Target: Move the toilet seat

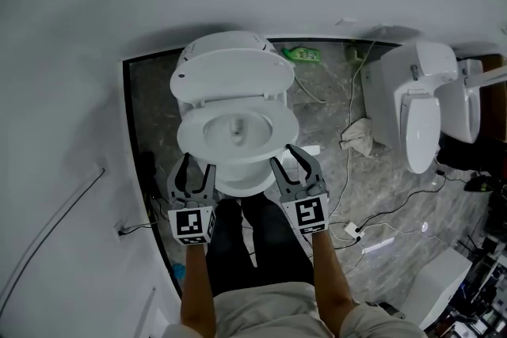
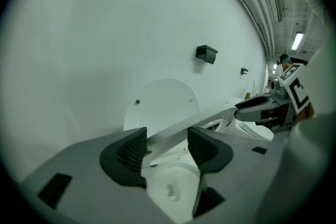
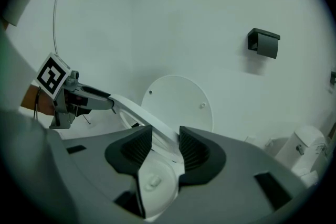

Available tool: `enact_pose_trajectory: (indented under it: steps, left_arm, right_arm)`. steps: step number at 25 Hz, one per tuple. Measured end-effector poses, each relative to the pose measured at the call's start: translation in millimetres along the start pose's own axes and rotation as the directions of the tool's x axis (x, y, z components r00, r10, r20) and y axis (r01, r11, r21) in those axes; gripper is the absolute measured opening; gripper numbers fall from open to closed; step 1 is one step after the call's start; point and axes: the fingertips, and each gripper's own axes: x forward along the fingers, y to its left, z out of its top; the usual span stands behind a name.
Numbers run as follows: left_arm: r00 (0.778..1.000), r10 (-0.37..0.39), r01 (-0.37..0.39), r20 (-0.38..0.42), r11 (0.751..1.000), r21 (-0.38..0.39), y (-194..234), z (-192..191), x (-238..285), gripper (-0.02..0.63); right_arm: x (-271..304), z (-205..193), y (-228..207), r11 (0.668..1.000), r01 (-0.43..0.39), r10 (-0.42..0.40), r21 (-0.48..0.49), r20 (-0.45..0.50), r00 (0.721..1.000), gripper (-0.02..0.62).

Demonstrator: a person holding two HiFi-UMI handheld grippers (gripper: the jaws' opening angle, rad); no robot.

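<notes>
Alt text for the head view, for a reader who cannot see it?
Seen from above, the left gripper and right gripper are closing their jaws around the front rim of a white toilet seat, whose lid stands raised. A second toilet and a crumpled cloth are on the grey floor to the right.

We wear a pale short-sleeved top and dark trousers, forearms bare. Each hand carries a grey tool. The left tool and the right tool share one build: two curved, dark-edged fingers rising from a broad grey body. Each bears a cube faced with black-and-white square markers, the left cube and the right cube. Black ribbed pads, wedge-shaped, line the jaws of both tools. Both sets of jaws are closing, the rim of the toilet seat between them.
</notes>
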Motion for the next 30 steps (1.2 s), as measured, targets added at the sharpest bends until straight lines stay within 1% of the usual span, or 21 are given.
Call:
enact_pose_trajectory:
  steps: [4,8,22,30]
  left_arm:
    - [1.0,0.002,-0.002,0.013,1.0,-0.003,3.4,8.8,7.8,0.261]
    - [1.0,-0.001,0.001,0.024,1.0,-0.004,7.1,15.6,14.2,0.258]
    - [0.998,-0.016,0.016,0.061,1.0,0.004,20.1,43.2,41.1,0.255]
    - [0.997,-0.006,0.006,0.077,1.0,0.003,28.1,55.6,56.0,0.253]
  right_arm:
    - [6.1,10.9,-7.2,1.0,0.004,-0.004,-0.011,0.01,1.0,0.176]
    - [12.0,14.2,-12.5,1.0,0.016,-0.016,0.004,0.016,1.0,0.172]
    - [34.8,38.5,-33.7,0.999,0.044,-0.044,0.009,0.041,0.998,0.158]
    - [48.1,50.0,-44.3,0.998,0.055,-0.055,0.004,0.059,0.997,0.149]
